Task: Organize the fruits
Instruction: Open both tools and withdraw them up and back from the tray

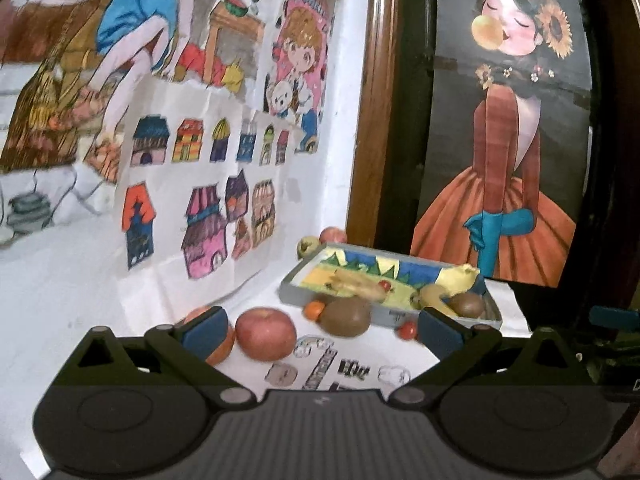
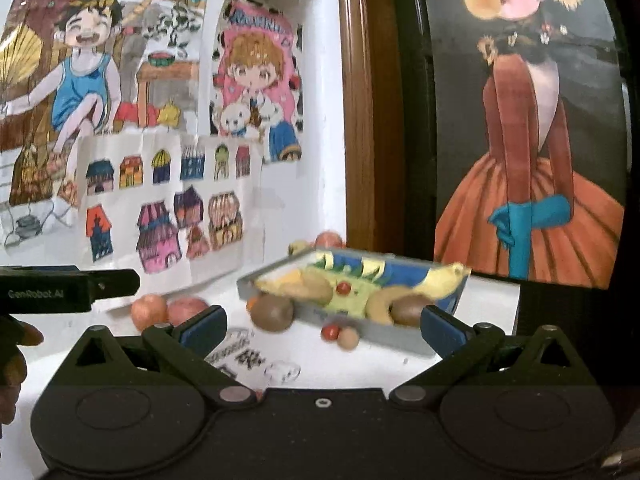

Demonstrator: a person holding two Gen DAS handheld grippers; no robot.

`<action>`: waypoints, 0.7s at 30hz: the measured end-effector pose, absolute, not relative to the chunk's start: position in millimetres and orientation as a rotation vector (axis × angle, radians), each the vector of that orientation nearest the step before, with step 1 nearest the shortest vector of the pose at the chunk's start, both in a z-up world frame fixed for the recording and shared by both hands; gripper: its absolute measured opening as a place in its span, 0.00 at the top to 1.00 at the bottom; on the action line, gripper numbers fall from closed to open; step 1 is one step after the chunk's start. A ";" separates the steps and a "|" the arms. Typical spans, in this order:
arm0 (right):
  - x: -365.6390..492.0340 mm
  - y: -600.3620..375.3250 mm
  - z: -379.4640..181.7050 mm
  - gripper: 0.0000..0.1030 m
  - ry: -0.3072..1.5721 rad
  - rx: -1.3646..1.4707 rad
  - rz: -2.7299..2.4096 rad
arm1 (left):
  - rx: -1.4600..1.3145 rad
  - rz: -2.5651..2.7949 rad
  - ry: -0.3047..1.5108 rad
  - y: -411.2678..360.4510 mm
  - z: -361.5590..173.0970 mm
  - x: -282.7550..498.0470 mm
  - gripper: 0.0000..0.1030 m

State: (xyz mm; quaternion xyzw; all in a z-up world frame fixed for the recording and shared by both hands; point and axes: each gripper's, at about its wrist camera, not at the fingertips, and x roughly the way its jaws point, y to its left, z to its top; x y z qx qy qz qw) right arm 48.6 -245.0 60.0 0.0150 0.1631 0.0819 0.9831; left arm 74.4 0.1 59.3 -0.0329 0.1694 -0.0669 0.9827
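Two claws: both being held wide, nothing between the pads.
Left claw (image 1: 322, 322): being hovered over the white bench (image 1: 80, 280), aimed at the loose fruit; blue pads (image 1: 204, 330) spread far apart.
Right claw (image 2: 322, 326): being hovered low over the bench, spread wide, empty; the left tool is being seen at the left edge of the right wrist view, with a hand (image 2: 12, 356) beside it.
Tray (image 1: 384, 318): grey, patterned liner, being kept near the dark framed picture (image 1: 512, 120); a banana (image 1: 460, 276), a kiwi (image 1: 466, 304) and a small red fruit (image 1: 385, 285) are being carried inside it.
Loose fruit, near: one red apple (image 1: 266, 334) is being seen between the left pads' lines of sight, a second apple (image 1: 220, 348) partly hidden behind the left pad.
Loose fruit, by tray: a large kiwi (image 1: 346, 316) is lying just in front of the tray wall, a small orange fruit (image 1: 314, 310) touching or just beside it; a red cherry tomato (image 1: 407, 330) is lying near the tray's front corner.
Loose fruit, far: an apple (image 1: 333, 235) and a greenish fruit (image 1: 308, 246) are being left behind the tray, against the wall.
Wall: coloured drawings (image 1: 192, 200) are being displayed on paper.
Blur: heavy; finer detail cannot be told.
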 end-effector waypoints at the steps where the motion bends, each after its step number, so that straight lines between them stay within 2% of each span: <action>1: 48.1 -243.6 57.2 0.01 0.339 0.032 0.168 | -0.068 -0.134 0.352 1.5 56.5 73.9 0.00; 21: 59.7 -221.7 24.4 0.01 0.488 0.020 0.231 | -0.044 -0.125 0.500 23.9 23.0 80.6 0.00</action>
